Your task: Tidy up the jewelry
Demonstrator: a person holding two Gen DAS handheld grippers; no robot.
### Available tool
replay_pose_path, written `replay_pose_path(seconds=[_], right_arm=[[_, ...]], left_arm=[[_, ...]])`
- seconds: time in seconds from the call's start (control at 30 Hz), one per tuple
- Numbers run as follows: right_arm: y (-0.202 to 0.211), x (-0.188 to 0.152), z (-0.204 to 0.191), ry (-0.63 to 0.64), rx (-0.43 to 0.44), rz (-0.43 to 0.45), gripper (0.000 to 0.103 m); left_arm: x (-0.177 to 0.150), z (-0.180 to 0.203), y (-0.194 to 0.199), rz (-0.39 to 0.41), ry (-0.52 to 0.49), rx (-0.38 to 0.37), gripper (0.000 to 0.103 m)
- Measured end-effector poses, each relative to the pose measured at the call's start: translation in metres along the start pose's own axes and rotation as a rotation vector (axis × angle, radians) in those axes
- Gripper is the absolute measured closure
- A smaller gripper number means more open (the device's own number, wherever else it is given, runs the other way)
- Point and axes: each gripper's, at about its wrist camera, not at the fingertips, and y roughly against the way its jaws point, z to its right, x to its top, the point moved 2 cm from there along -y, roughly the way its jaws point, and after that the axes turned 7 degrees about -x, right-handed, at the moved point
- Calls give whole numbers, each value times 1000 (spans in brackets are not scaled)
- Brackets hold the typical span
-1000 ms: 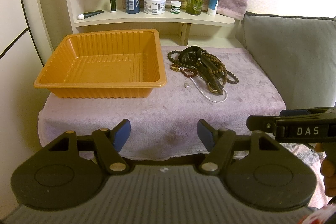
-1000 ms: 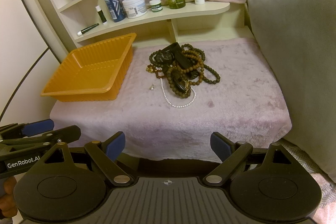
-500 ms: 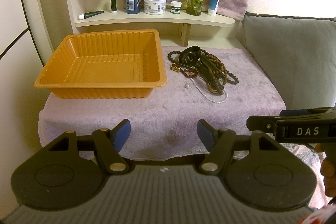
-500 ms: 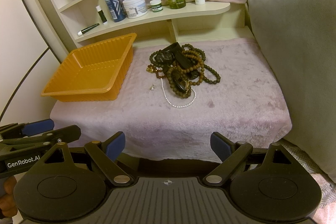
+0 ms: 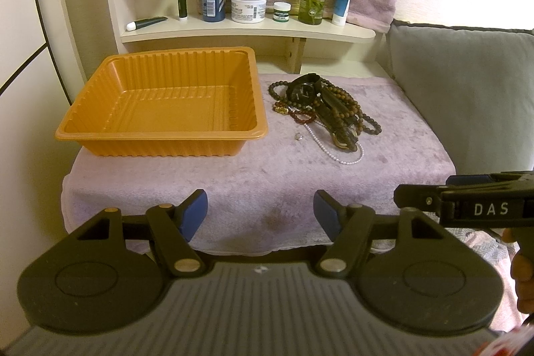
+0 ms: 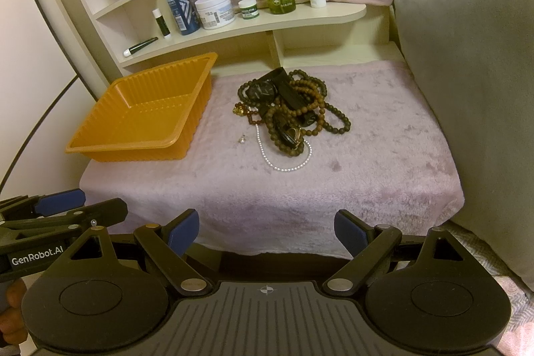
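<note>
Left gripper (image 5: 260, 211) jaws spread, holding nothing, at the near edge of the towel-covered table (image 5: 233, 182). Right gripper (image 6: 267, 231) likewise spread, holding nothing, beside it. Jewelry pile (image 6: 290, 112) of beads, watch and pearl strand lies mid-table, right of the orange tray (image 5: 160, 135). One small earring (image 6: 241, 139) sits between them.

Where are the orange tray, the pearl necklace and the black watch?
orange tray (image 5: 160, 132), left wrist view, near rim.
pearl necklace (image 6: 287, 168), right wrist view, bottom of its loop.
black watch (image 6: 262, 90), right wrist view, dial.
</note>
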Motion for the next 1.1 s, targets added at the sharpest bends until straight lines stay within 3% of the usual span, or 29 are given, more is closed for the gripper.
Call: replay_pose_path(seconds=[0.3,0.6,1.1], right_arm=[[-1,13,0,-16,-6,47,15],[-19,20,13,-64,12,111,15],[-60,34,-16,29,18,168,15]], left_arm=[[-1,-22,-8,12,38,2,35],[1,-76,-17,58,157,71,34],[6,-147,-32,137,300,118,34]])
